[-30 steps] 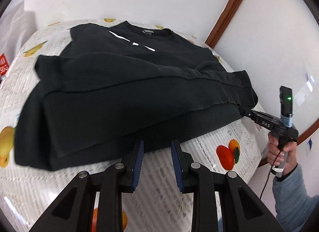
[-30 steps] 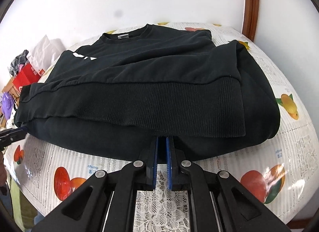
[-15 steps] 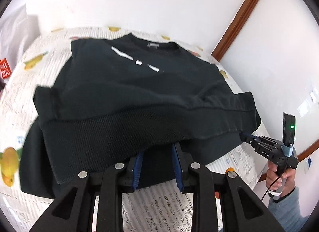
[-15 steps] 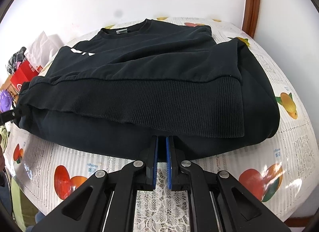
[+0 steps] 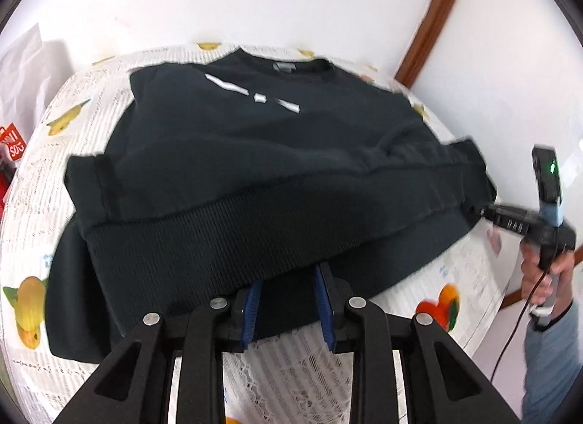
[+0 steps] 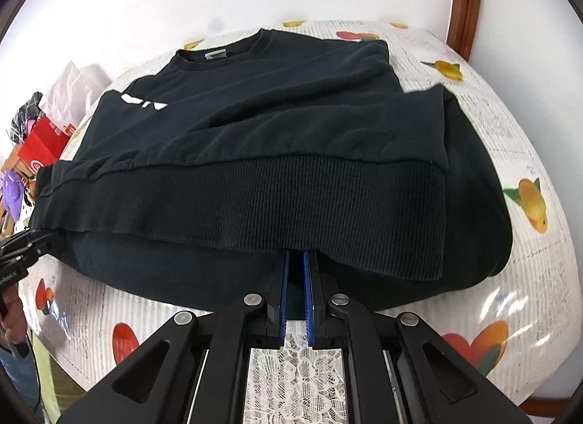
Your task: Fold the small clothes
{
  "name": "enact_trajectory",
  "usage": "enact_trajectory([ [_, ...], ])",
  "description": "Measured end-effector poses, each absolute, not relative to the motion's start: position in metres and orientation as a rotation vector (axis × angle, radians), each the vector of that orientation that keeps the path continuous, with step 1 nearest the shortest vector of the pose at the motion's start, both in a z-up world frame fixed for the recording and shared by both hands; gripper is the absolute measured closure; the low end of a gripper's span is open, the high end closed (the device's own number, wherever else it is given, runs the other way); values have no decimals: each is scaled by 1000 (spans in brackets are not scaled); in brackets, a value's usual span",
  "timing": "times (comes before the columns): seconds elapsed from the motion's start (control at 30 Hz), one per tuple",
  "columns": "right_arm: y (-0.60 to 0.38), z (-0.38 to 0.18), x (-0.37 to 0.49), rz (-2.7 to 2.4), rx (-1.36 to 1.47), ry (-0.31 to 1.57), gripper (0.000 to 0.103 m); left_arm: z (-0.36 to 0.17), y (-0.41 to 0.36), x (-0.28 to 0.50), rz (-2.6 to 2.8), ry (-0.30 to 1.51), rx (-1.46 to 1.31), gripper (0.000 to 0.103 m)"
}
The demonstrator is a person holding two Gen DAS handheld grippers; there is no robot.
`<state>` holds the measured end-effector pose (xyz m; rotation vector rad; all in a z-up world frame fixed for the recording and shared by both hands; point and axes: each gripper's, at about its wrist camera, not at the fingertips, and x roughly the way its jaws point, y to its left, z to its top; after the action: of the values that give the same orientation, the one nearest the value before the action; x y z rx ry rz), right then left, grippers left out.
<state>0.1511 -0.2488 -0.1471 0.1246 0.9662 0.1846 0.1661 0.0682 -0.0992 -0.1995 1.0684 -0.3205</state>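
Tablecloth [image 6: 517,318] under sweatshirt [image 6: 277,154] (hem raised)

Round table [image 5: 470,278] against white wall, covered with white lace cloth [image 6: 302,362] under clear film with fruit print. Directly on it, black sweatshirt [image 5: 255,168], collar toward wall, hem folded up. Beside far left edge, red bag [image 6: 42,148].

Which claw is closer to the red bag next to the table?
Left. The left claw grips the sweatshirt near the red bag; the right claw grips the hem further away.
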Motion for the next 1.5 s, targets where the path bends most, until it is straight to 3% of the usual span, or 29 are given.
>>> enact_trajectory([
  [0.43, -261, -111, 168, 167, 130, 858, 93, -78, 69, 198, -296, 997, -185, 77],
  [1.03, -250, -156, 162, 268, 208, 994, 94, -91, 73, 208, -289, 999, -197, 77],
  [1.5, -240, -129, 190, 193, 95, 873, 94, -76, 82, 222, -272, 953, -204, 77],
])
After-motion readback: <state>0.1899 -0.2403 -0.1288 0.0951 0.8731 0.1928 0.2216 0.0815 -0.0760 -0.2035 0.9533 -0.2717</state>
